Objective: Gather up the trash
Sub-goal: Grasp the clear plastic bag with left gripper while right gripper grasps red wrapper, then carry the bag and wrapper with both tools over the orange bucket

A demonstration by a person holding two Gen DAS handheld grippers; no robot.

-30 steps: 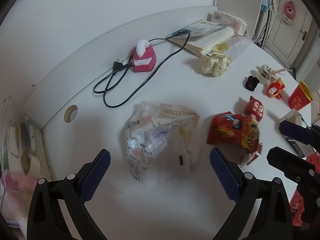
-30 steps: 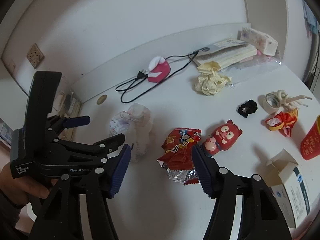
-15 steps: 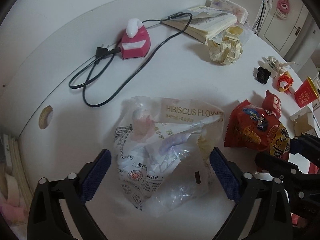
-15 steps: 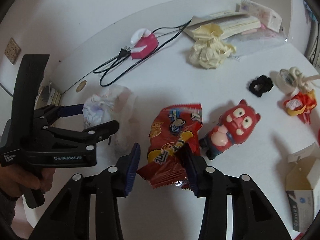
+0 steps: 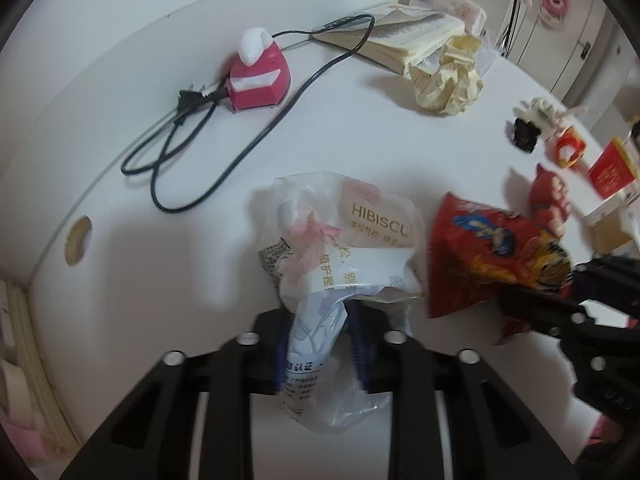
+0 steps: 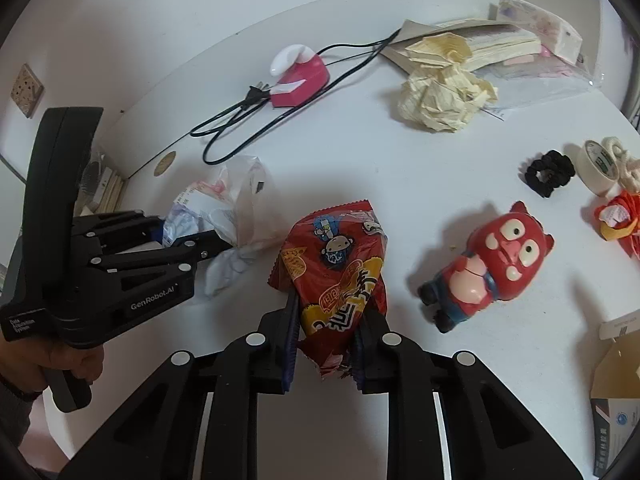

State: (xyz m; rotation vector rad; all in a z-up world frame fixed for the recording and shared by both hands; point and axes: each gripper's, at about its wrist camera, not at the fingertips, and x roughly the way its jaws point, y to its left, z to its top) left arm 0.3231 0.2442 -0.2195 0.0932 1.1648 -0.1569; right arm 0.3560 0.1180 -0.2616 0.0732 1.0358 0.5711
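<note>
Two grabs at once: we close the left gripper (image 5: 320, 344) on the crumpled plastic wrapper (image 5: 340, 248) and the right gripper (image 6: 326, 340) on the red snack bag (image 6: 340, 268), mid-desk (image 6: 400, 184), jaws closing tight for lifting away.

Black gripper (image 6: 325, 346) frames; blue pads (image 6: 290, 344); silver screws (image 6: 254, 338); white lettering

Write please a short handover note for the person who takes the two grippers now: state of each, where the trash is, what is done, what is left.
Left gripper: jaws closing on the crumpled clear plastic wrapper.
Right gripper: jaws closing on the red foil snack bag.
Both pieces are pinched at the white table.
Done: two pieces gripped.
Left: carry them away; the crumpled yellowish paper ball probably comes next.
</note>
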